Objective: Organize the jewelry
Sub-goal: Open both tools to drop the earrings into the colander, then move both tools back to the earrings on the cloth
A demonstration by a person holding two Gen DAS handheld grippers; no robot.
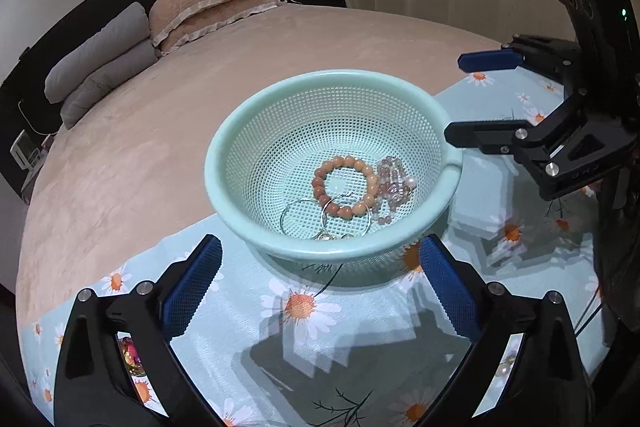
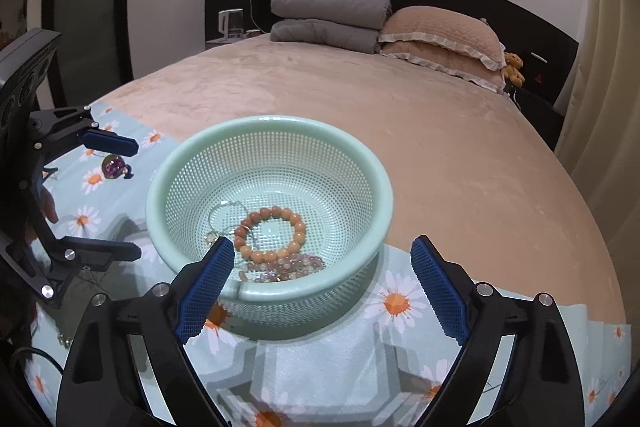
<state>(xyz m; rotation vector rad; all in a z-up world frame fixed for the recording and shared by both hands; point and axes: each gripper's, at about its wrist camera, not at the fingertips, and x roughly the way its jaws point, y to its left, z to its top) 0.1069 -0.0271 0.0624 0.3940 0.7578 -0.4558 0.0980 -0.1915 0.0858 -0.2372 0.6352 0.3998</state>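
A mint green mesh basket (image 1: pixel 224 155) (image 2: pixel 168 163) stands on a daisy-print cloth (image 1: pixel 280 347) (image 2: pixel 320 367) on the bed. Inside lie an orange bead bracelet (image 1: pixel 320 183) (image 2: pixel 298 227), a pale pink bead strand (image 1: pixel 390 183) (image 2: pixel 288 265) and silver hoop earrings (image 1: pixel 296 215) (image 2: pixel 222 213). My left gripper (image 1: pixel 320 287) (image 2: pixel 128 199) is open and empty, just in front of the basket. My right gripper (image 2: pixel 324 287) (image 1: pixel 454 99) is open and empty at the basket's rim. A purple round trinket (image 2: pixel 113 166) lies on the cloth near the left gripper's far finger.
The cloth covers the near corner of a pink bedspread (image 1: pixel 160 147) (image 2: pixel 440 147). Grey and pink pillows (image 1: pixel 160 35) (image 2: pixel 380 23) sit at the headboard. A small pearl item (image 1: pixel 505 367) and a coloured trinket (image 1: pixel 130 357) show beneath my left fingers.
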